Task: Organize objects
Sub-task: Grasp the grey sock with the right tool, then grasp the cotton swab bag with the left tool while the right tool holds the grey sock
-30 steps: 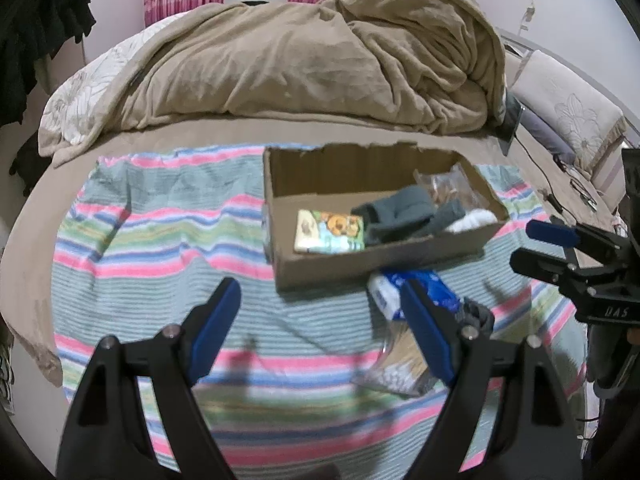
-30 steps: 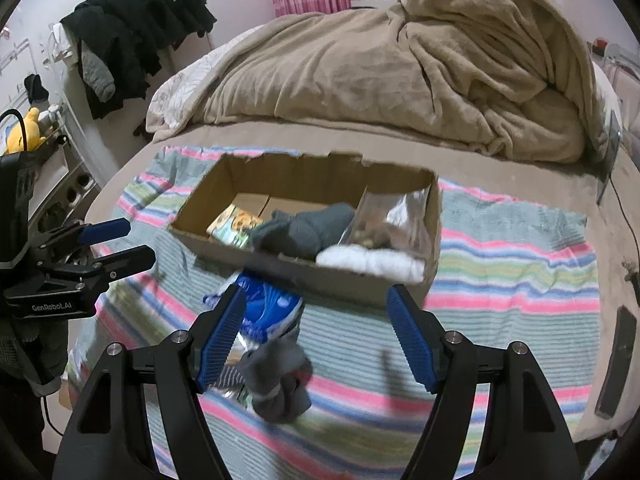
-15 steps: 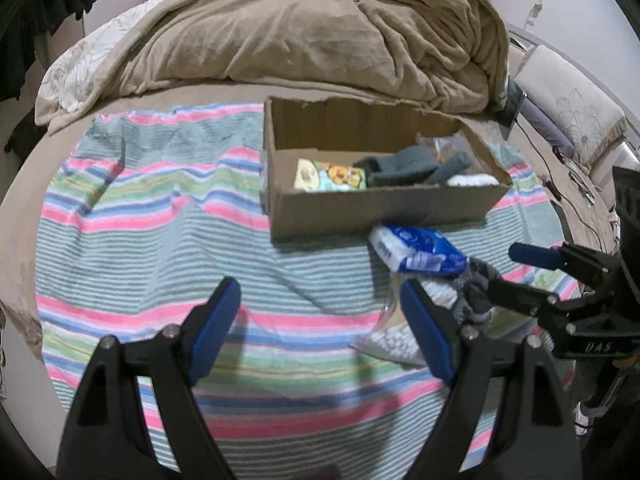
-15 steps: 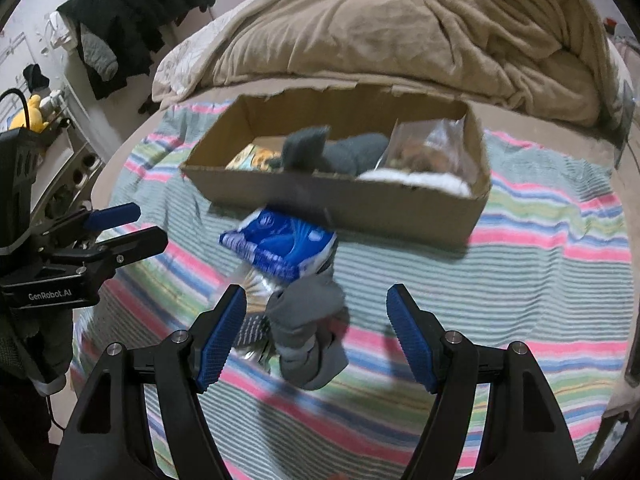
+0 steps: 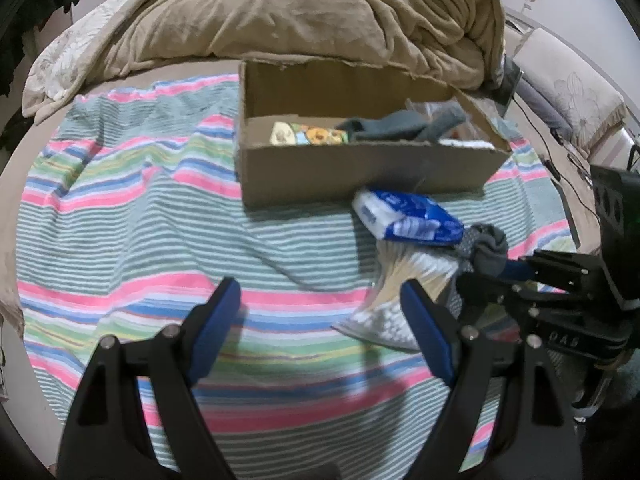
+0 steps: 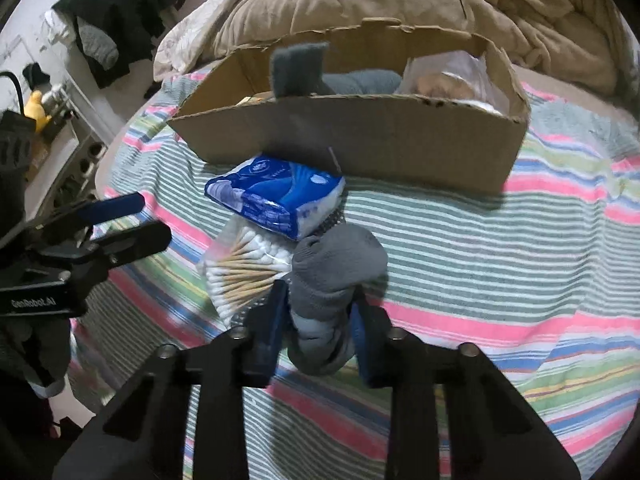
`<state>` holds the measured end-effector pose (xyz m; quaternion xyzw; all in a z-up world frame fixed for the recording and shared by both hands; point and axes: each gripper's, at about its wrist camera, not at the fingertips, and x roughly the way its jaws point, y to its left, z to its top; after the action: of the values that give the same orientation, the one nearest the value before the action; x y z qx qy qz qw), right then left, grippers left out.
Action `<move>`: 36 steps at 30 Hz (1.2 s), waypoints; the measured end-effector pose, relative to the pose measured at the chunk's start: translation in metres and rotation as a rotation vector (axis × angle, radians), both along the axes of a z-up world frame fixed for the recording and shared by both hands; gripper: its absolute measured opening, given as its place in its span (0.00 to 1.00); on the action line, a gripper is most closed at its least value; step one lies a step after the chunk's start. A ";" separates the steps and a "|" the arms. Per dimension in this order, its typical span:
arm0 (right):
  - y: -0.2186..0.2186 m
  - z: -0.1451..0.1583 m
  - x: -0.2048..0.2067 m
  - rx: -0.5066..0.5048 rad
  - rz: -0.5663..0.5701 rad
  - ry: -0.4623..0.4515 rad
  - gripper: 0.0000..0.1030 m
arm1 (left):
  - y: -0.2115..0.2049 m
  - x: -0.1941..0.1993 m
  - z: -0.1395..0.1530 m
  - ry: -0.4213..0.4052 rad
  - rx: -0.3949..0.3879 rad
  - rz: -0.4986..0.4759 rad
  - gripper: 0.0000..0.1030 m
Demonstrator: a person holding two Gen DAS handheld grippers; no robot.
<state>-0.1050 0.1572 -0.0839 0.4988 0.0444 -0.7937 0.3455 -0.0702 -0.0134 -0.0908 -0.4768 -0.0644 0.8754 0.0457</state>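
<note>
A cardboard box [image 5: 360, 176] [image 6: 360, 140] sits on the striped blanket and holds a grey sock, a colourful packet [image 5: 308, 135] and a clear bag [image 6: 448, 76]. In front of it lie a blue tissue pack [image 5: 412, 216] [image 6: 280, 196] and a bag of cotton swabs [image 5: 396, 292] [image 6: 244, 264]. My right gripper [image 6: 318, 320] is shut on a rolled grey sock [image 6: 332, 276] [image 5: 486, 248] lying on the blanket by the swabs. My left gripper [image 5: 320, 320] is open and empty above the blanket, left of the swabs.
A heaped beige duvet [image 5: 320, 12] lies behind the box. Dark clothes [image 6: 120, 12] hang at the left wall, with a shelf and a yellow toy [image 6: 36, 108] below. A pillow [image 5: 568, 96] and cables lie at the bed's right side.
My right gripper has moved down and forward and shut on the rolled grey sock, which was loose between its open fingers before. My left gripper has come lower toward the blanket, still open.
</note>
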 end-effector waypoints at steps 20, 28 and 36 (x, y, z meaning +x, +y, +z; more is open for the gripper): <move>0.057 0.008 -0.015 -0.101 -0.094 -0.003 0.26 | 0.083 -0.017 -0.045 -0.067 -0.173 -0.196 0.81; 0.067 0.023 -0.013 -0.110 -0.131 0.036 0.26 | 0.084 -0.014 -0.048 -0.057 -0.166 -0.220 0.57; 0.070 0.038 -0.008 -0.107 -0.143 0.069 0.26 | 0.075 0.003 -0.029 -0.021 -0.096 -0.217 0.47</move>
<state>-0.1132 0.2275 -0.0460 0.4539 -0.0219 -0.8341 0.3125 -0.0672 0.0612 -0.1199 -0.4917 0.0293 0.8624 0.1165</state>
